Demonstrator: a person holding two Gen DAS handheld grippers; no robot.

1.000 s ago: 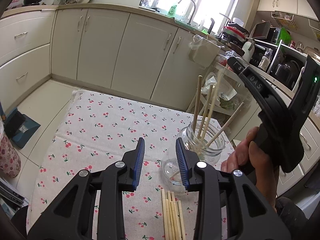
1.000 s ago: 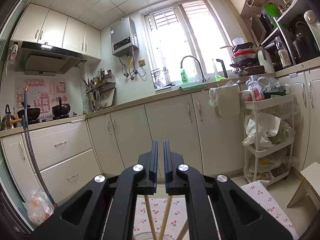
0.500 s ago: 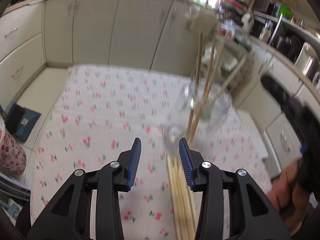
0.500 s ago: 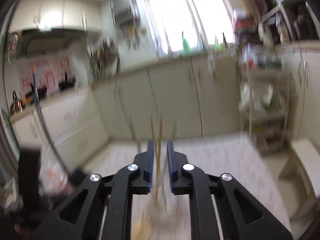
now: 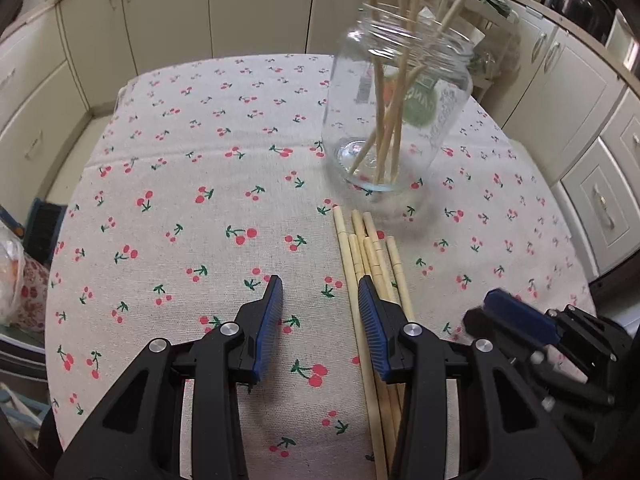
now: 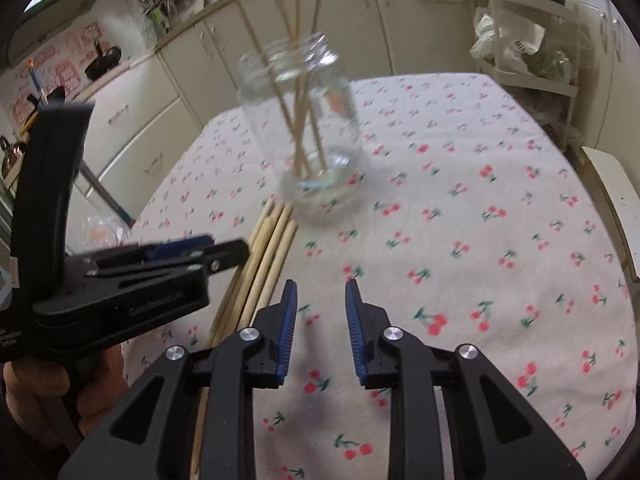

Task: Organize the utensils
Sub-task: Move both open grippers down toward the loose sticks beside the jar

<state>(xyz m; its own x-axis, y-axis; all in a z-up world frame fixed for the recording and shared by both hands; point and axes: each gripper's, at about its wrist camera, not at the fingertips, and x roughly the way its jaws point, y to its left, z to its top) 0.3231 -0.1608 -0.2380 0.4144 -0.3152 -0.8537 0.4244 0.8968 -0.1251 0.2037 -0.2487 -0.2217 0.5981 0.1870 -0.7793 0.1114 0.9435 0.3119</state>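
Left wrist view: the left gripper (image 5: 320, 294) sits at lower centre, its fingers (image 5: 269, 316) apart over a cherry-print tablecloth (image 5: 180, 184) on the surface, nothing between them. A bundle of loose chopsticks (image 5: 362, 248) lies flat beside the right finger. A glass jar (image 5: 440, 92) with upright chopsticks (image 5: 390, 120) stands at upper right.

Right wrist view: the right gripper (image 6: 318, 304) at lower centre, fingers opening and empty. The jar (image 6: 344, 80) stands at upper centre, the loose chopsticks (image 6: 272, 248) at left.
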